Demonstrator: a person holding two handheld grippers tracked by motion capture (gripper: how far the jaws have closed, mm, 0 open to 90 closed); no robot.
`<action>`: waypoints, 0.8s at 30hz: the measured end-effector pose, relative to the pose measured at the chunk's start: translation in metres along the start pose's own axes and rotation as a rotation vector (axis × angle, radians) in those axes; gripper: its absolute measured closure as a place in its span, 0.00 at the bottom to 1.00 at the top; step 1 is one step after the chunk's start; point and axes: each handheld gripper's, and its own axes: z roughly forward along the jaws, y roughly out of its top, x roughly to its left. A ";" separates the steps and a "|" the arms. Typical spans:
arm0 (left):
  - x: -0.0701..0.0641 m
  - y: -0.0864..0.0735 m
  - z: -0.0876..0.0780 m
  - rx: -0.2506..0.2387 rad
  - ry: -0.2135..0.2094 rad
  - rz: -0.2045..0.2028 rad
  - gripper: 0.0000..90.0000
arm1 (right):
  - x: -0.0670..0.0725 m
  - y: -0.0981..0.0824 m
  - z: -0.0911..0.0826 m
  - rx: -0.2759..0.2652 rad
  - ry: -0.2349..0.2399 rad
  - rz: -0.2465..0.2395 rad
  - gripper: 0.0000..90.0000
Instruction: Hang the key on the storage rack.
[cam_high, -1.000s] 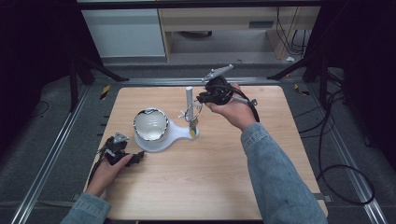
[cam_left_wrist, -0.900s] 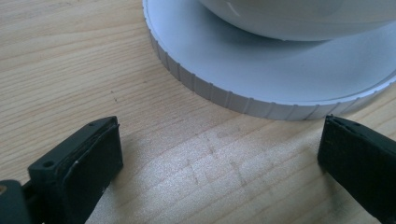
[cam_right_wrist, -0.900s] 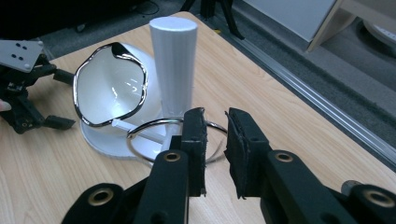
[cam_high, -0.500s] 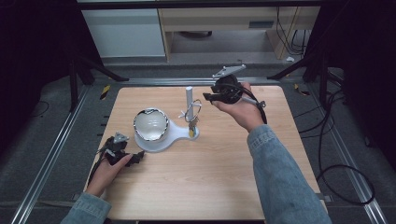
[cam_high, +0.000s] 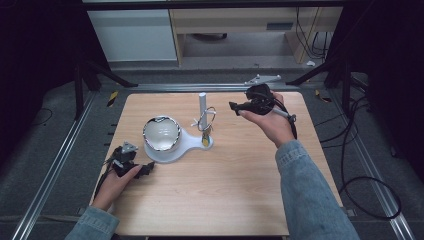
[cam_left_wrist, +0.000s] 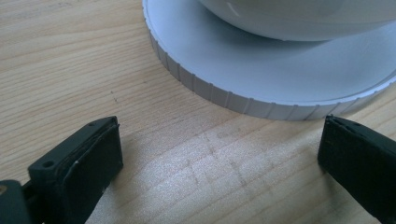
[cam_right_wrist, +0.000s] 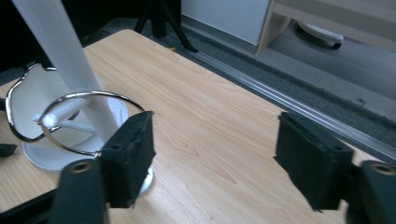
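Left gripper sits low at the near-left of the table, jaws spread wide with only bare wood between them, parked just short of the ribbed rim of the white stand base. Good spot for bracing: I'd slide it in and pinch the base edge so the stand can't skate when the far hand works. The stand itself is mid-table, shiny bowl on its near-left end, white post on the far-right end with a wire ring hung on it. Right gripper is further back and to the right of the post, hand raised off the table, wrist cocked so the jaws point left toward the ring. Its jaws have just been opening and now stand apart, nothing between them; the ring is beside the left jaw, not inside the gap. For a clean grab: line one jaw inside the loop, one outside, close on the wire not the post, and lift straight up.
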 end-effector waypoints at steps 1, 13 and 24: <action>0.000 0.000 0.000 0.000 0.000 0.000 0.00 | -0.001 -0.002 -0.001 -0.002 -0.001 0.008 0.25; 0.000 0.000 0.000 0.000 0.000 0.001 0.00 | -0.009 -0.022 -0.002 -0.029 -0.028 0.020 0.09; 0.000 0.001 0.001 0.001 -0.002 0.003 0.00 | -0.014 -0.051 -0.010 -0.024 -0.053 0.039 0.08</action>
